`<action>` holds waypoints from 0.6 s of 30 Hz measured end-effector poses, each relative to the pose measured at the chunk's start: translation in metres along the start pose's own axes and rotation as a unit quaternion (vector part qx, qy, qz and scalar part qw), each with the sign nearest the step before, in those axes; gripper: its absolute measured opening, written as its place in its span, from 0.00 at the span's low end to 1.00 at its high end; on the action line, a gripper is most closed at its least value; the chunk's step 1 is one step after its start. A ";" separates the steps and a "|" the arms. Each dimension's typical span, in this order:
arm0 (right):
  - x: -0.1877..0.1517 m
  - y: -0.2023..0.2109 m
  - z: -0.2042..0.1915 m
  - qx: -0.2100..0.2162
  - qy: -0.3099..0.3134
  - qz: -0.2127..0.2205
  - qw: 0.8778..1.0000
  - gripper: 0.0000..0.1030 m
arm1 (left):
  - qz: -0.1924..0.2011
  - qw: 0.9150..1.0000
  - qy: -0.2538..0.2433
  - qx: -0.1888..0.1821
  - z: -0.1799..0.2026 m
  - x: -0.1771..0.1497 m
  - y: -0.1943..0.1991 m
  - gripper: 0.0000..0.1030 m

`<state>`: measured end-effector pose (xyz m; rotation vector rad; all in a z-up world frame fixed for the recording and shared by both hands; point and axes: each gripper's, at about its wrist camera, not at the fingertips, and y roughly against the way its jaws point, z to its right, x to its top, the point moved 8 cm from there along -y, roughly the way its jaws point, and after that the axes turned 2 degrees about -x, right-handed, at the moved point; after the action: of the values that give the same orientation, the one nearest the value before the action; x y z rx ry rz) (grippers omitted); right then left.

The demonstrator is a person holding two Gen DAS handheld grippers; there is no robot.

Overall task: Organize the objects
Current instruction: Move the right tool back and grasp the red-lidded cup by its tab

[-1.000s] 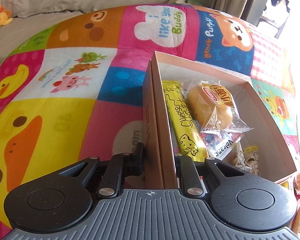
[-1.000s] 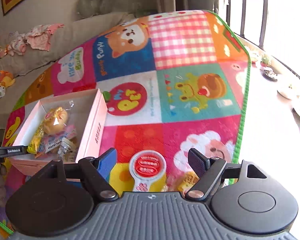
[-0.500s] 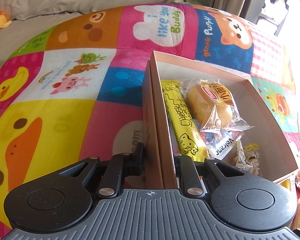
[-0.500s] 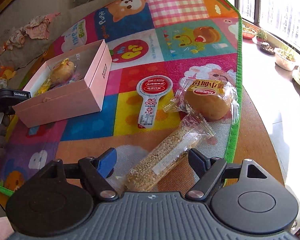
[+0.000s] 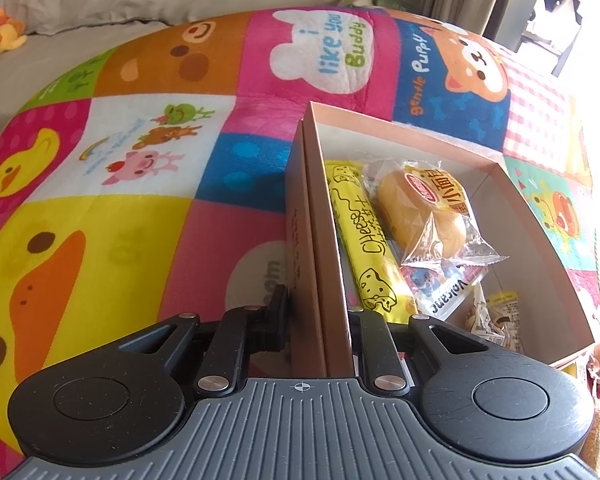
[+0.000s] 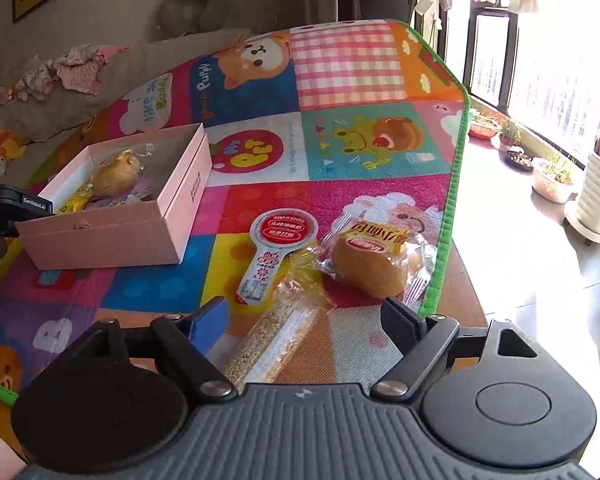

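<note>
Two fingers of the left gripper [image 5: 318, 312] are clamping the pink box [image 5: 320, 240] wall, snacks lying inside, while the right gripper [image 6: 306, 320] is hovering agape over the grain bar [image 6: 276, 340] beside the wrapped bun [image 6: 370, 264].

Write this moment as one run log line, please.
left gripper: shut on box wall | right gripper: open over grain bar | bun: on mat

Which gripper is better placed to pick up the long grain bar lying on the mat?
Probably the right gripper: it is open, with the grain bar between its fingers. The left gripper is shut on the pink box wall.
</note>
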<state>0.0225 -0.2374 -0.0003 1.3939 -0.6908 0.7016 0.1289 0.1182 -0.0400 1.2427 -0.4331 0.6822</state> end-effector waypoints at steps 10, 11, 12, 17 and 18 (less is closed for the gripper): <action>0.005 -0.044 0.014 0.056 -0.089 -0.041 0.994 0.84 | -0.001 1.000 0.000 -0.002 0.000 0.000 0.000 0.19; 0.004 -0.039 0.007 0.078 -0.086 -0.039 0.993 0.85 | -0.001 1.000 -0.001 -0.001 0.000 0.000 -0.001 0.19; 0.003 -0.029 -0.001 0.101 -0.078 -0.033 0.991 0.85 | -0.001 1.000 0.000 -0.001 0.000 0.000 0.000 0.19; 0.009 -0.015 -0.002 0.063 -0.035 -0.008 0.997 0.86 | 0.002 1.000 0.005 -0.002 -0.001 0.000 0.000 0.19; 0.010 -0.017 0.000 0.051 -0.032 -0.007 0.998 0.85 | 0.003 1.000 0.005 -0.003 -0.001 0.000 0.000 0.19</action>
<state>0.0420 -0.2382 -0.0029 1.5185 -0.7032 0.6914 0.1288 0.1191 -0.0409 1.2330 -0.4291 0.6914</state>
